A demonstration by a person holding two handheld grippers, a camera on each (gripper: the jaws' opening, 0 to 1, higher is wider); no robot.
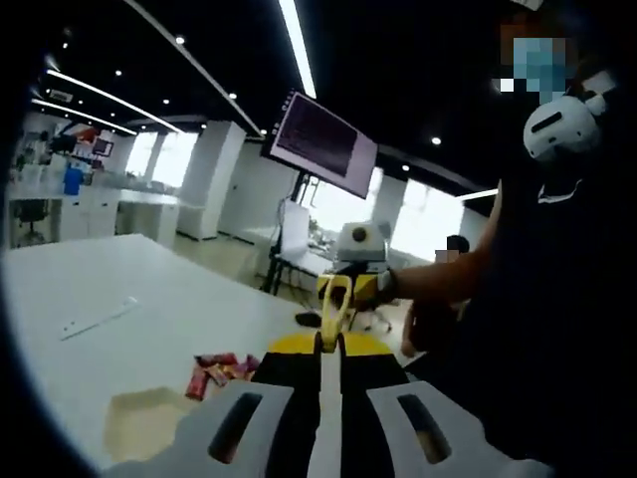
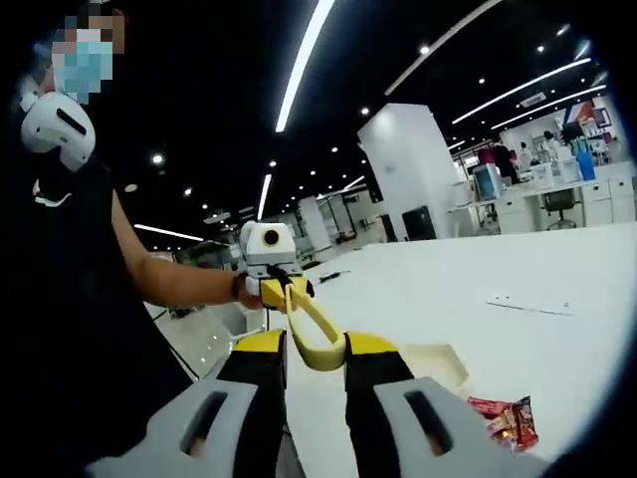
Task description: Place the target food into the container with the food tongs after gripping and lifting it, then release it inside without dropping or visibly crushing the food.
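Left gripper view showed left tongs (image 1: pixel 328 347) and right tongs (image 2: pixel 315 351) both clamped on yellow food tongs (image 1: pixel 334 305). Red snack packets (image 1: pixel 221 372) lay beside the container (image 1: pixel 139 423), ungripped. This double hold could twist the tool loose.

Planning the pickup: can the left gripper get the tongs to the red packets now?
Probably not yet: left gripper and right gripper both clamp the tongs, held above the table; the red packets lie below.
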